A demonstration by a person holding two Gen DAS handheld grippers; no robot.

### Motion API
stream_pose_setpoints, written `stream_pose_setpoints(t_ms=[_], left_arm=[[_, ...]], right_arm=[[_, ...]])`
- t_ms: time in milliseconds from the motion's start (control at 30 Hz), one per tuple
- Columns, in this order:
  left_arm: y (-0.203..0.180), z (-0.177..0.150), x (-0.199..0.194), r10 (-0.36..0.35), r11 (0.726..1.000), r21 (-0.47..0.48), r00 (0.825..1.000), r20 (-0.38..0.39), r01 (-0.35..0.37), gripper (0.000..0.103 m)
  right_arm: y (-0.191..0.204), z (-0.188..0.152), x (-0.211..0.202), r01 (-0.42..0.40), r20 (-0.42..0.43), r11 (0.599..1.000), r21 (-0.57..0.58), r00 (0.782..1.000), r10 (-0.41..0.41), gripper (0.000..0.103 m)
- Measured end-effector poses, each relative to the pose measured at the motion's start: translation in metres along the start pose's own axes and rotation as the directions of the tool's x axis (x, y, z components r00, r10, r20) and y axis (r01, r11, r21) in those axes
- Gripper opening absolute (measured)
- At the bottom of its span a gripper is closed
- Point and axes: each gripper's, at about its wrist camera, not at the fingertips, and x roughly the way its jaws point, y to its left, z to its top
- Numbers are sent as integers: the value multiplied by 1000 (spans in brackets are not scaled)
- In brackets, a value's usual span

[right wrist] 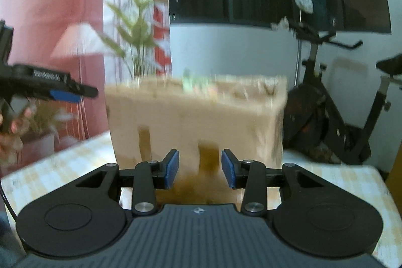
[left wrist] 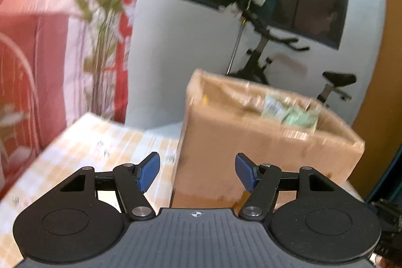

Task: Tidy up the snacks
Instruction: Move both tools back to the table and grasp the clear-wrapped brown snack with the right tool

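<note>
A brown cardboard box (left wrist: 263, 142) stands open-topped on a table with a yellow checked cloth (left wrist: 105, 142). Green and white snack packets (left wrist: 289, 109) poke out of its top at the far side. My left gripper (left wrist: 197, 171) is open and empty, a little short of the box's near left corner. In the right wrist view the same box (right wrist: 196, 117) fills the middle, blurred. My right gripper (right wrist: 200, 168) is open with nothing between its blue pads, close to the box's front face. The left gripper (right wrist: 62, 93) also shows at that view's left edge, held by a hand.
A potted plant (left wrist: 105, 16) and pink curtains (left wrist: 32, 42) stand behind the table's left side. An exercise bike (left wrist: 289, 59) stands behind the box by a white wall and dark window. The tablecloth (right wrist: 339, 182) extends right of the box.
</note>
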Motion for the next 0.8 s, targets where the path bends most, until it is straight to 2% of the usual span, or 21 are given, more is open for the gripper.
stream_pose_setpoints(t_ms=[167, 300, 433, 733, 800], left_arm=[[6, -25, 6, 23, 1000, -13, 998, -62, -24, 68], [9, -39, 9, 28, 999, -15, 995, -98, -30, 68], [12, -51, 12, 29, 999, -26, 990, -135, -33, 68], [7, -76, 16, 13, 999, -26, 978, -208, -19, 68], [5, -83, 17, 8, 1000, -23, 975, -223, -14, 68]], right_arm=[[-2, -42, 10, -8, -143, 1000, -16, 990, 5, 41], [-3, -70, 17, -19, -255, 998, -58, 967, 4, 41], [-6, -88, 18, -36, -328, 995, -96, 945, 2, 41], [-8, -102, 38, -78, -398, 992, -104, 917, 31, 41], [-7, -101, 43, -84, -393, 992, -98, 919, 38, 41]])
